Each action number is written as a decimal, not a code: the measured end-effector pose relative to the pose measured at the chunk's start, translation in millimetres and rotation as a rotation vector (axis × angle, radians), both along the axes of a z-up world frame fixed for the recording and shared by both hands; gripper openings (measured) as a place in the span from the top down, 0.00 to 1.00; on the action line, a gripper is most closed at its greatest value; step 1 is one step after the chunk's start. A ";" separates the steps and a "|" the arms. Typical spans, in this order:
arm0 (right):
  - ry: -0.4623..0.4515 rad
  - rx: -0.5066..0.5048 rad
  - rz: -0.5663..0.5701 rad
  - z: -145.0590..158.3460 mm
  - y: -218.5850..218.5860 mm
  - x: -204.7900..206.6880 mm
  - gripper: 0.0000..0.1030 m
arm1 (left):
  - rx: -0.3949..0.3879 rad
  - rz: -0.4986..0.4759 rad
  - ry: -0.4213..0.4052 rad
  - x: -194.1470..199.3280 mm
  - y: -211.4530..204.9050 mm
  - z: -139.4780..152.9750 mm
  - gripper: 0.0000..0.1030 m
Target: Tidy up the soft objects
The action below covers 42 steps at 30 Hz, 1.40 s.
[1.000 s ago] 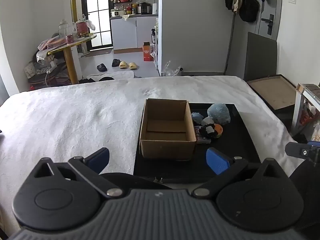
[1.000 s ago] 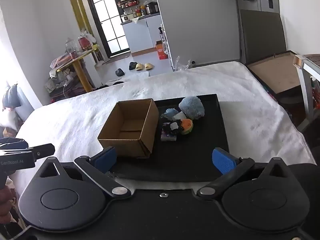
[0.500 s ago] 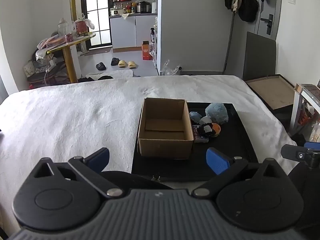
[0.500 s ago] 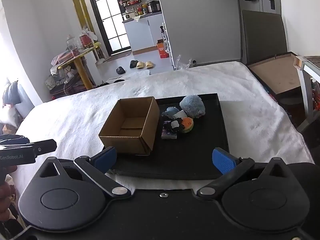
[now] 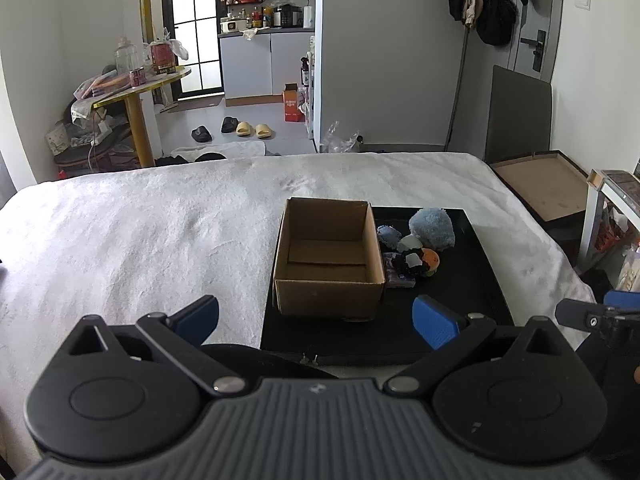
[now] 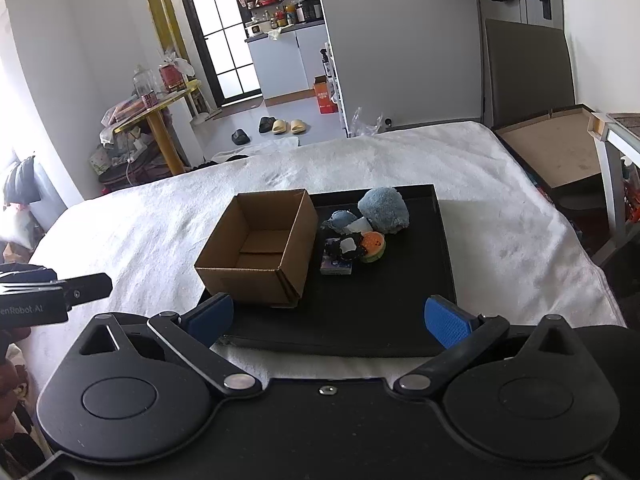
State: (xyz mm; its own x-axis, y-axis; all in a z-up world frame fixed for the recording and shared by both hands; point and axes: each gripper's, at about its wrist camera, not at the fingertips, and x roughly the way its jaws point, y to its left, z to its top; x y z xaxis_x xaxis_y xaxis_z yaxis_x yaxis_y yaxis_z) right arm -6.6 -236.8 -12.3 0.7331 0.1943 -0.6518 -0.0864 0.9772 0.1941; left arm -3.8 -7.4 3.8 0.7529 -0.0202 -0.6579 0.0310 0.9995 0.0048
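An open, empty cardboard box point(image 5: 328, 264) point(image 6: 260, 248) stands on the left part of a black tray point(image 5: 472, 304) point(image 6: 400, 320) on a bed with a white cover. Right of the box lies a cluster of soft toys: a fluffy blue ball point(image 5: 433, 227) point(image 6: 384, 210), a small blue-grey plush point(image 5: 389, 235) point(image 6: 339, 220), an orange-green plush point(image 5: 430, 258) point(image 6: 374, 245) and a black-white piece on a purple pack point(image 5: 400, 276) point(image 6: 337, 264). My left gripper point(image 5: 316, 320) is open and empty, short of the tray. My right gripper point(image 6: 326, 318) is open and empty over the tray's near edge.
The white bed cover point(image 5: 140, 232) spreads wide to the left. A side table point(image 6: 616, 128) and a framed board point(image 5: 544, 184) stand right of the bed. Past the bed's far edge are slippers point(image 5: 248, 128) and a cluttered yellow table point(image 5: 132, 88).
Both grippers have drawn back and risen slightly, so the box and toys look a little farther away. Both stay open and empty. Nothing on the tray has moved.
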 end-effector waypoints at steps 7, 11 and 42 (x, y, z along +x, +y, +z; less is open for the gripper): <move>0.005 -0.007 -0.007 -1.2 -0.6 -0.9 0.00 | -0.003 0.002 0.003 2.0 0.9 0.0 0.01; 0.008 -0.007 -0.011 -1.6 -0.4 -1.0 0.00 | -0.006 -0.002 -0.001 1.3 1.8 0.2 0.01; 0.011 -0.022 0.005 0.8 5.8 -3.8 0.00 | -0.017 -0.003 -0.004 -2.2 2.2 6.7 0.01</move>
